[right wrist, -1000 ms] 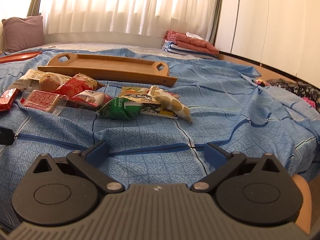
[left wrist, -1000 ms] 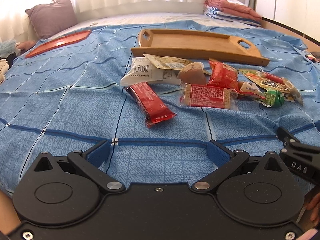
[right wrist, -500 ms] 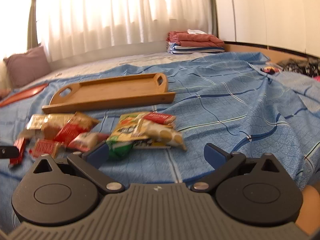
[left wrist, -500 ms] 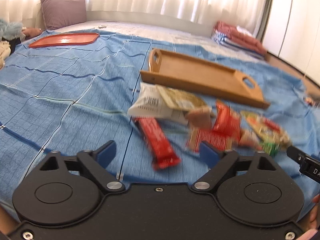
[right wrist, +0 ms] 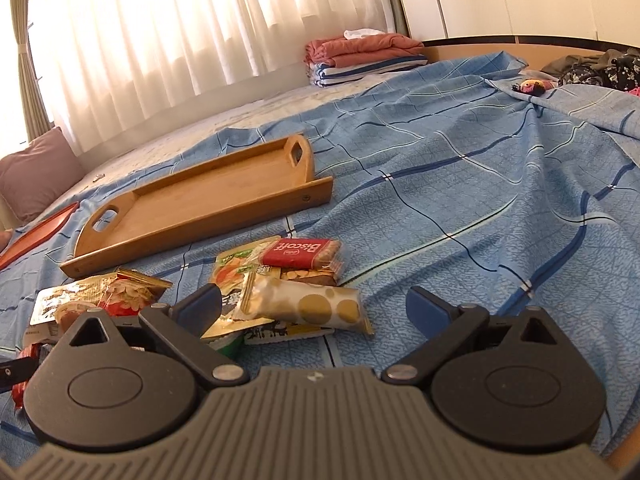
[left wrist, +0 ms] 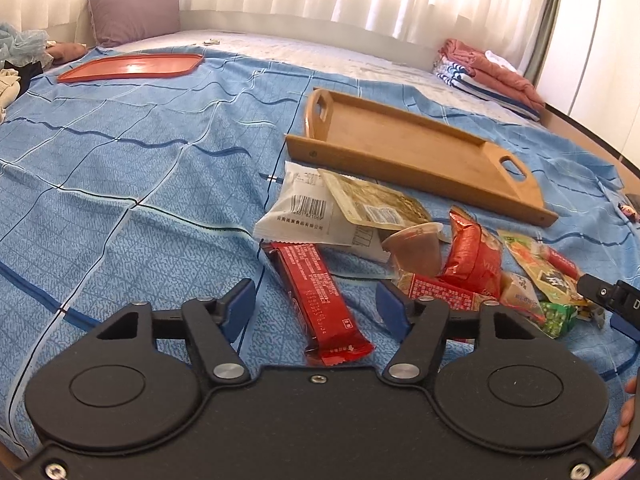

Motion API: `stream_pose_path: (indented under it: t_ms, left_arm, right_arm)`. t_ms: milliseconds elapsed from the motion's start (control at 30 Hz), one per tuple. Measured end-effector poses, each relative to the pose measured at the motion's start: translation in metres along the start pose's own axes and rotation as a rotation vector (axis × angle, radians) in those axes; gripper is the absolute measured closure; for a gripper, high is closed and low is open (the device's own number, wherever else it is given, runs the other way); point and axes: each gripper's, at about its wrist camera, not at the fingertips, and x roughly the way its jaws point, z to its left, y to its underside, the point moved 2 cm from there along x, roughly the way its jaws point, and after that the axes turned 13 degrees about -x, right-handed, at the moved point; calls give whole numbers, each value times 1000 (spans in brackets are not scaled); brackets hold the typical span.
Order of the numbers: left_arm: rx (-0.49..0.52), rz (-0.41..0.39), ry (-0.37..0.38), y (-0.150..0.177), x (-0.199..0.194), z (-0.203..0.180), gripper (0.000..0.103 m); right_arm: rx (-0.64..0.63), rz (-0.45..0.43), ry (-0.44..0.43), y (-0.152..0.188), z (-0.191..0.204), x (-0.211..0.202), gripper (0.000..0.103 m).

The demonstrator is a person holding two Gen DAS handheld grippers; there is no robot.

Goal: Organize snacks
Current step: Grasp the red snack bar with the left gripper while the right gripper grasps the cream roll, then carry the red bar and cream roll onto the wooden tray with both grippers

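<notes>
left gripper [left wrist: 316, 306]: jaws just closing, not yet clamped, red snack bar [left wrist: 320, 294] between pads at lower centre | right gripper [right wrist: 314, 310]: released, spotted packet [right wrist: 308, 308] centre | wooden tray [left wrist: 408, 152] upper right

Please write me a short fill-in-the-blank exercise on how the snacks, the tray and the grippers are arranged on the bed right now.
1. The wooden tray holds ____ snacks.
2. Between the fingers of the left gripper lies a long ____ snack bar, not yet gripped.
3. The packet with gold dots lies in front of the ____ gripper.
4. The word printed on the red biscuit packet is ____.

Missing words: no; red; right; Biscoff
</notes>
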Motion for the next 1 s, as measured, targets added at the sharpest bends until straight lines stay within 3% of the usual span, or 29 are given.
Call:
stream_pose_path:
  t_ms: [67, 133, 300, 433, 567, 633, 700, 1000]
  left_arm:
    - [1, 0, -2, 0, 2, 0, 45]
    - [6, 4, 0, 0, 4, 0, 57]
    - [14, 4, -2, 1, 6, 0, 57]
    - [29, 19, -11, 0, 10, -1, 57]
    - [67, 11, -28, 2, 11, -7, 57]
    - [71, 2, -28, 3, 9, -8, 73]
    - [76, -5, -42, 3, 6, -8, 79]
    - [134, -48, -14, 2, -20, -10, 80]
  right_arm:
    - [2, 10, -12, 0, 3, 5, 9]
    - [13, 16, -17, 1, 4, 9, 11]
    - [12, 4, -15, 2, 6, 10, 20]
    - [44, -13, 2, 0, 3, 4, 38]
    - [35, -41, 8, -2, 4, -5, 42]
    - [18, -49, 13, -2, 6, -8, 43]
    - [6, -50, 10, -1, 7, -10, 44]
    - [-40, -73, -40, -8, 16, -19, 48]
